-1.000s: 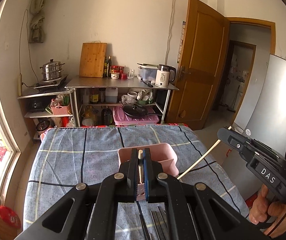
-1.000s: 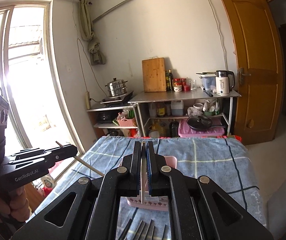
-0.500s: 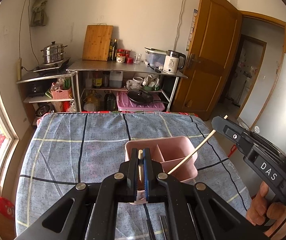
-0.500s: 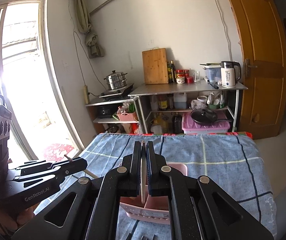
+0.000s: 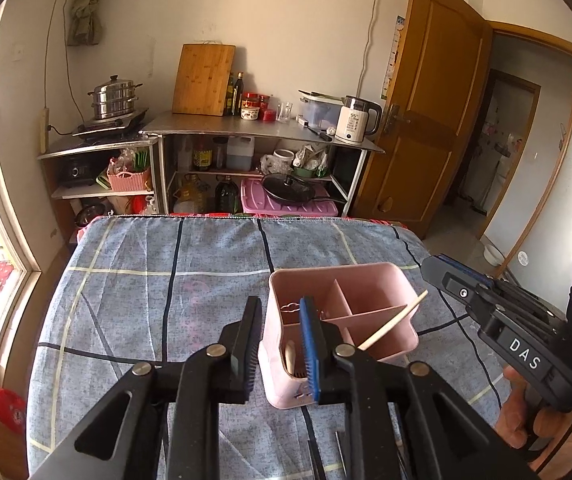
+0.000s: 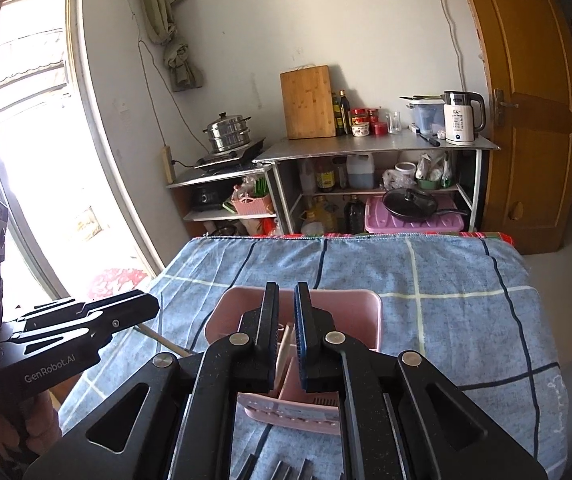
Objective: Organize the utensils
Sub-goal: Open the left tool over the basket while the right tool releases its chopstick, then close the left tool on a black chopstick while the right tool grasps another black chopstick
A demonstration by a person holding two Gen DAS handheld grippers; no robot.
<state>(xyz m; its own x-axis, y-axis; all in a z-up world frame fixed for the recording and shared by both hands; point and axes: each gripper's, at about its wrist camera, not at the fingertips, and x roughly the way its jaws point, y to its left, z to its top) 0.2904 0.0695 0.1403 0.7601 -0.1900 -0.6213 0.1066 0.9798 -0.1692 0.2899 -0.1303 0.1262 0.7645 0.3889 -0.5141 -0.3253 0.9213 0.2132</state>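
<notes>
**Both tools part their jaws over the pink caddy**

The left tool (image 5: 279,334) points forward and downward over the blue checked surface (image 5: 157,280), toward its near edge. Its jaws have just been opening and now stand apart, gripping nothing. The caddy's near-left corner sits in the gap between them, and a pale wooden utensil (image 5: 290,356) stands loose in the caddy's near compartment just beside the blue-padded right finger, not pressed by either pad.

The pink caddy (image 5: 342,312), a divided utensil holder, stands upright near the middle of the surface, a little toward its right edge in the left wrist view. A chopstick (image 5: 392,326) leans across the caddy's right rim, its tip pointing up toward the right tool (image 5: 432,270), which comes in from the right edge, held in a hand (image 5: 526,420) at the lower right.

From its own camera, the right tool (image 6: 283,320) also tilts forward and down, directly above the caddy (image 6: 370,320). Its jaws have just been opening too; the gap is narrow, and the pale stick (image 6: 283,346) seen between the pads looks free rather than pinched. Dark metal utensils (image 6: 286,470) lie flat on the surface by its near edge.
</notes>
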